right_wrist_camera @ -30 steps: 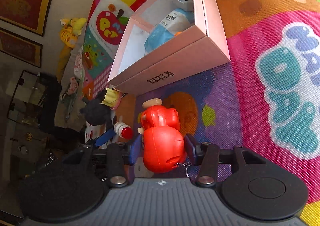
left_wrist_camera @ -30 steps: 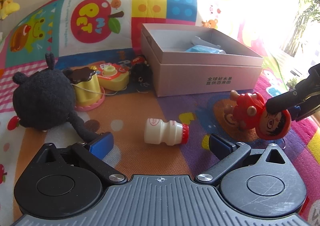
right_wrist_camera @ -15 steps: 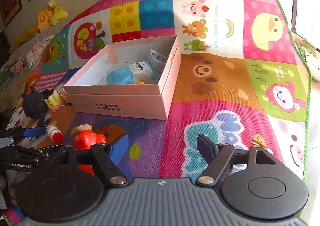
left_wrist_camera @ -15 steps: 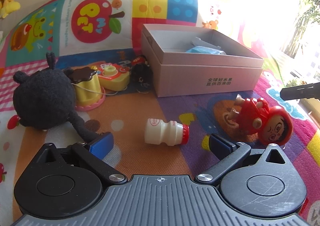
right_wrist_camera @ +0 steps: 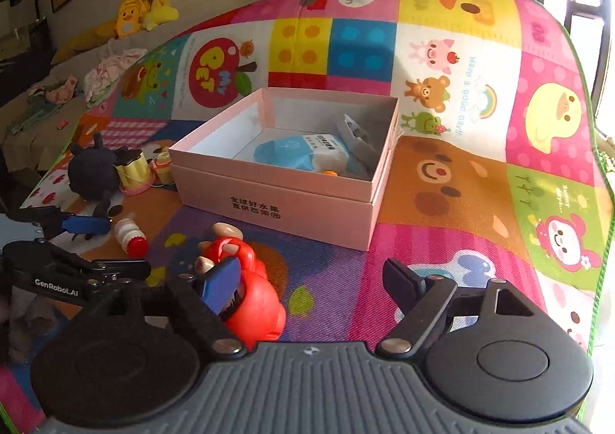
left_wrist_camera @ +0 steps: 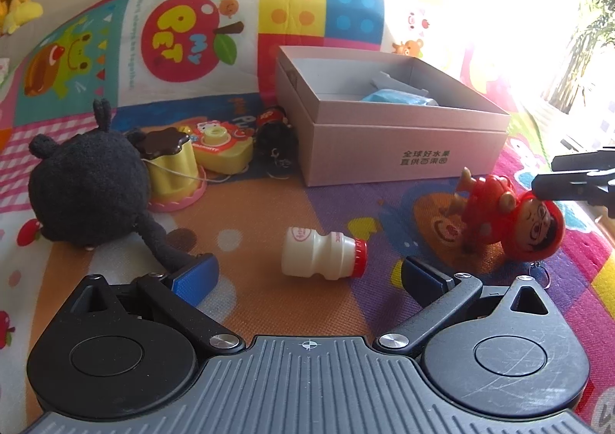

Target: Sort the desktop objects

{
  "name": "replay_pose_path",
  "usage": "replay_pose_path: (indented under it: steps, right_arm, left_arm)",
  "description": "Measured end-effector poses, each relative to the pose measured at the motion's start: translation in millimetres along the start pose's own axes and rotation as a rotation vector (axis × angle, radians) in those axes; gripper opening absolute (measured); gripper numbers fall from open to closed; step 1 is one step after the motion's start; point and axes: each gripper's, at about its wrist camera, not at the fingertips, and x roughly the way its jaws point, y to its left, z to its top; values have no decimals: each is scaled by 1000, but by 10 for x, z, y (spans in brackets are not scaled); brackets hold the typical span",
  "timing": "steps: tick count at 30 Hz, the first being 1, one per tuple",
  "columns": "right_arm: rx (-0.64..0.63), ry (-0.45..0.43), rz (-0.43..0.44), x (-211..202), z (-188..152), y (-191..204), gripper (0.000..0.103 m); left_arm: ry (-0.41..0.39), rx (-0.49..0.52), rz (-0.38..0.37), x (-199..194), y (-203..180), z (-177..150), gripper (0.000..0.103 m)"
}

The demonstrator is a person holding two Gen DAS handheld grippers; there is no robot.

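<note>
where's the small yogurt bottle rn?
In the left wrist view the small yogurt bottle lies on its side on the play mat, red cap toward the red doll, just ahead of the open left hand-held gripper, in front of the pink box.

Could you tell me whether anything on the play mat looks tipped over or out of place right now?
Yes. The small white bottle lies on its side, and the red doll figure is toppled on the mat in front of the pink box rather than inside it.
</note>
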Motion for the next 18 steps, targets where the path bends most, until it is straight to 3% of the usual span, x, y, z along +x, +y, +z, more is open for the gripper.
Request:
replay_pose_path:
  steps: [4,9,14,18]
  right_arm:
    - [30,43,-94,107,-73,-208,81]
    - [47,59,-77,93,-176,-261,81]
    - [132,18,41,-30,-46,-226,88]
    - [241,91,134,152,7,-128,90]
  left_arm:
    - [0,-2,0,0,-2,-1,103]
    - [1,0,1,1,1,-2,103]
    - [1,0,3,5,-7,-6,103]
    - [1,1,3,6,-9,-5,103]
